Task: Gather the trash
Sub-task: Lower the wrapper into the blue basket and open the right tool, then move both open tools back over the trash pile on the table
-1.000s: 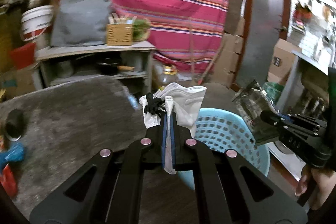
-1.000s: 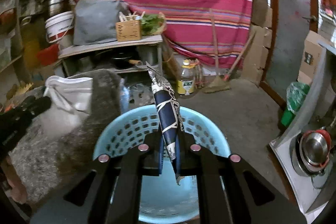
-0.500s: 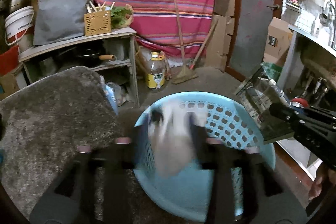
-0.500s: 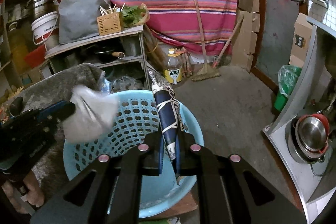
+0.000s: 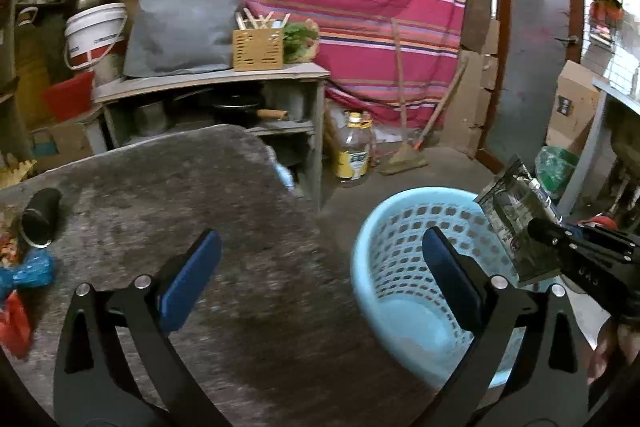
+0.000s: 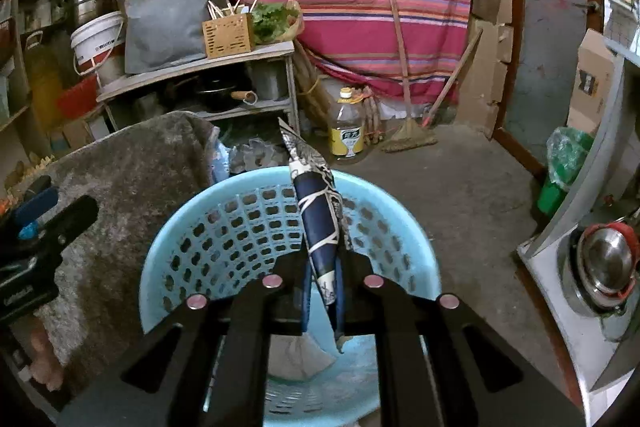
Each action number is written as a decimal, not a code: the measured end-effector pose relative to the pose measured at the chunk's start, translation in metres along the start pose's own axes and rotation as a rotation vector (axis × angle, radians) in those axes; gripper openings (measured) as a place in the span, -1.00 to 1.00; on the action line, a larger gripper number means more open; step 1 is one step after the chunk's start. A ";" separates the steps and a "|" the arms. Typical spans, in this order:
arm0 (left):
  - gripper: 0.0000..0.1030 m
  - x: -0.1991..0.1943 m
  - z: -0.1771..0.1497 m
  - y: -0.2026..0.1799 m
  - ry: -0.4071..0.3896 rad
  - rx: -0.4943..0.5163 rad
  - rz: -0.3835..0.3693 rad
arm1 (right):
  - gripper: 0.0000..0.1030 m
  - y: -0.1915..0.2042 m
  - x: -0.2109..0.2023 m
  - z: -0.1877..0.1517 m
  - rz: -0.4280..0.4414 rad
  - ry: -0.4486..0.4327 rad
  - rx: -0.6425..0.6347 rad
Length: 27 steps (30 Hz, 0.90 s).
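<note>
— What have I got on the left?

— My left gripper (image 5: 320,259) has just been opening; its blue pads (image 5: 188,279) now stand wide apart with nothing between them, over the grey rug (image 5: 180,219) beside the basket (image 5: 396,267).

— And the right?

— My right gripper (image 6: 322,291) is clamped tight on a wrapper (image 6: 320,227), navy with white print, standing up above the basket (image 6: 208,239) rim. I can't read that print.

— Where is the trash?

— A white crumpled piece (image 6: 300,355) lies on the basket's bottom. On the rug's left edge I see a dark can (image 5: 40,215) on its side, a blue scrap (image 5: 24,273) and a red one (image 5: 14,319).

— Any labels?

— The oil bottle (image 6: 347,131) has a yellow label and the white bucket (image 6: 98,43) has print; both are too small to read.
</note>
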<state>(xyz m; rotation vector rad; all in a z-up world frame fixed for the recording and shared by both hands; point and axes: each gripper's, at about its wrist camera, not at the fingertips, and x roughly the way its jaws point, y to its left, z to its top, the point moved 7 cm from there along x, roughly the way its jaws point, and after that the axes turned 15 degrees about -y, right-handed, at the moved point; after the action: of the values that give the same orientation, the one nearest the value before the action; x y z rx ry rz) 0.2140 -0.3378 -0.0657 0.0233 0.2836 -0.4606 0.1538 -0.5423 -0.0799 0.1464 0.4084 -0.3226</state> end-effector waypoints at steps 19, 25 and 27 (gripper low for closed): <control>0.89 -0.059 0.023 0.102 -0.059 0.009 0.158 | 0.73 0.060 -0.013 0.005 -0.058 -0.025 -0.046; 0.89 -0.084 0.028 0.141 -0.076 0.036 0.205 | 0.80 0.108 -0.032 0.018 0.007 -0.082 -0.056; 0.89 -0.095 0.030 0.159 -0.087 0.046 0.228 | 0.83 0.126 -0.037 0.021 0.026 -0.100 -0.069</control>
<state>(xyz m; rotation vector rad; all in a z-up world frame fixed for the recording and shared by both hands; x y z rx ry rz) 0.2103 -0.1568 -0.0170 0.0794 0.1825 -0.2412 0.1720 -0.4180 -0.0361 0.0677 0.3178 -0.2889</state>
